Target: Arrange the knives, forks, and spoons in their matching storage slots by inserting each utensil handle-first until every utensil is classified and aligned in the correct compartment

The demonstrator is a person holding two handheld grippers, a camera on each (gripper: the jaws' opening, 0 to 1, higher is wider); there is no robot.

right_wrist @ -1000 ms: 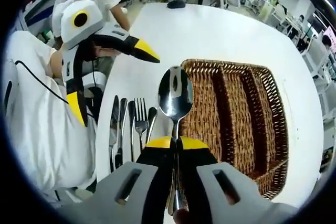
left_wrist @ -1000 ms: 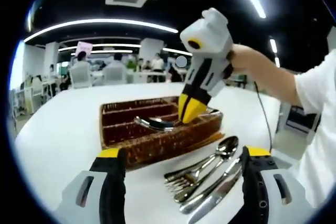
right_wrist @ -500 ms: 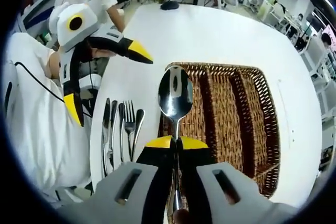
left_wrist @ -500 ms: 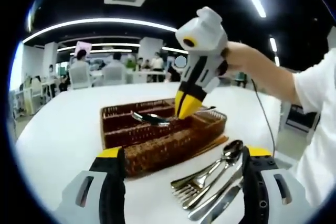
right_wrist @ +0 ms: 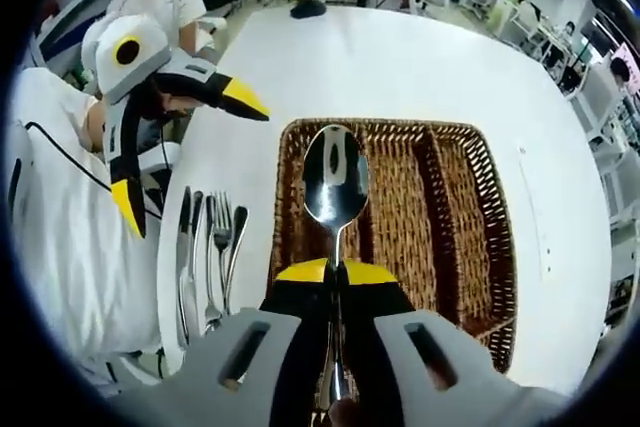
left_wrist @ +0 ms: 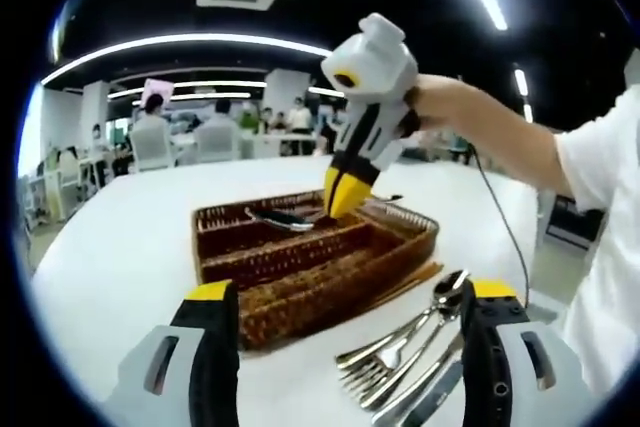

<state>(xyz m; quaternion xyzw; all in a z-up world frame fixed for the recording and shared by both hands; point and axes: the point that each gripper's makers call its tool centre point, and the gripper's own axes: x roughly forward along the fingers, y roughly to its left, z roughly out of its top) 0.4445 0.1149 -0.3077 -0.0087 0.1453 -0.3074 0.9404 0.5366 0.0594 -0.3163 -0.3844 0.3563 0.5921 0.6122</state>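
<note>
The right claw [right_wrist: 335, 272] gripped a spoon [right_wrist: 334, 179] over the basket [right_wrist: 462, 207]; the left claw [left_wrist: 345, 312] gaped empty above a white surface [left_wrist: 120, 237] in a lit office.

Basket [right_wrist: 455, 217] is seen as brown woven wicker, lattice weave, at 3 o'clock of the spoon bowl. Spoon [right_wrist: 335, 187] is shown polished silver, mirror-like. Right gripper [right_wrist: 335, 272] is tipped yellow over black, grey-white body. Left gripper [left_wrist: 340, 297] is coloured the same. Table [right_wrist: 400, 67] is plain white. Loose cutlery [right_wrist: 205, 257] at 9 o'clock is silver.
</note>
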